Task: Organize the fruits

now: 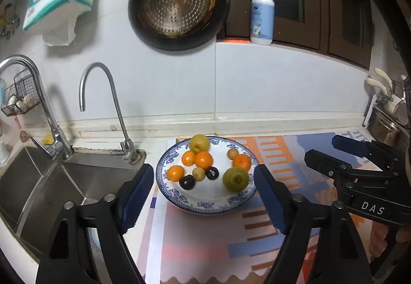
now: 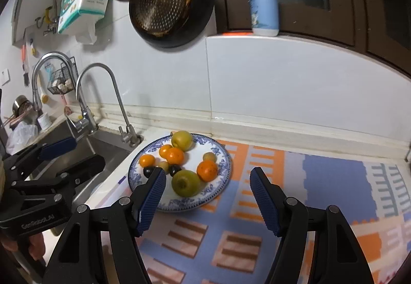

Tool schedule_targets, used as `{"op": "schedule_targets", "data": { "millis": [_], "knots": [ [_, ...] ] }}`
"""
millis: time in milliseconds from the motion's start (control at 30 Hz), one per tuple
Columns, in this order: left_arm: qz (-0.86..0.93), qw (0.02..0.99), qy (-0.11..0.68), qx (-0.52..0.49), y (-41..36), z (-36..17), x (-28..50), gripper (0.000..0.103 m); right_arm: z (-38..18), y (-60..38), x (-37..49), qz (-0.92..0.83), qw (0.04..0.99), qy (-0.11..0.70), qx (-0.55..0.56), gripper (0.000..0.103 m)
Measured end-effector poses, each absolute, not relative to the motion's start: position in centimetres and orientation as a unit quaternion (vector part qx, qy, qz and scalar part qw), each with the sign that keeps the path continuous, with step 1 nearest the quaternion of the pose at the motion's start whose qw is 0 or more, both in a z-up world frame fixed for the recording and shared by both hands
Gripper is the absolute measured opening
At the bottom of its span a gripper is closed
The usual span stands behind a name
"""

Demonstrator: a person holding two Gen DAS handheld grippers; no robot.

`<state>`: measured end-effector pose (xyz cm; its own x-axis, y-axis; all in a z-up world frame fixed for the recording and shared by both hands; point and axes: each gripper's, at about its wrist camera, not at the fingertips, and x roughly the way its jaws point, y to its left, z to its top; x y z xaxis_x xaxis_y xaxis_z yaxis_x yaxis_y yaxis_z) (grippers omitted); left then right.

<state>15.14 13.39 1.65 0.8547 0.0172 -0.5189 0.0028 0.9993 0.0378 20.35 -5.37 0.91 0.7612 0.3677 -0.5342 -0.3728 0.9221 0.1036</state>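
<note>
A blue-and-white plate sits on the patterned mat beside the sink. It carries two green fruits, several oranges, two dark plums and small tan fruits. My left gripper hovers in front of the plate, open, with nothing between its blue pads. My right gripper hangs to the right of the plate, also open and empty. Neither touches the plate or the fruit.
A steel sink with two taps lies left of the plate. A dark pan hangs on the tiled wall, and a soap bottle stands on the ledge. The mat stretches right; pots stand at the far right.
</note>
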Motion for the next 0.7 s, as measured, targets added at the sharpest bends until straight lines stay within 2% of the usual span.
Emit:
{"op": "schedule_targets", "data": {
  "millis": [167, 233, 367, 467, 700],
  "knots": [
    [0.005, 0.965, 0.262, 0.023, 12.3, 2.4, 12.6, 0.091, 1.8, -6.8, 17.7, 0.18, 0.944, 0.277, 0.0, 0.074],
    [0.005, 0.965, 0.259, 0.027, 11.8, 2.7, 11.6, 0.093, 2.1, -7.4, 16.5, 0.17, 0.947, 0.274, 0.002, 0.08],
    [0.003, 0.966, 0.255, 0.032, 10.9, 3.1, 9.9, 0.099, 2.6, -8.7, 14.2, 0.152, 0.951, 0.271, 0.006, 0.082],
    [-0.002, 0.967, 0.251, 0.032, 10.2, 3.6, 8.5, 0.101, 3.0, -9.5, 12.5, 0.138, 0.953, 0.269, 0.009, 0.087],
    [-0.014, 0.97, 0.239, 0.038, 8.7, 4.6, 5.8, 0.103, 3.9, -11.3, 8.3, 0.109, 0.959, 0.263, 0.008, 0.088]
  ]
}}
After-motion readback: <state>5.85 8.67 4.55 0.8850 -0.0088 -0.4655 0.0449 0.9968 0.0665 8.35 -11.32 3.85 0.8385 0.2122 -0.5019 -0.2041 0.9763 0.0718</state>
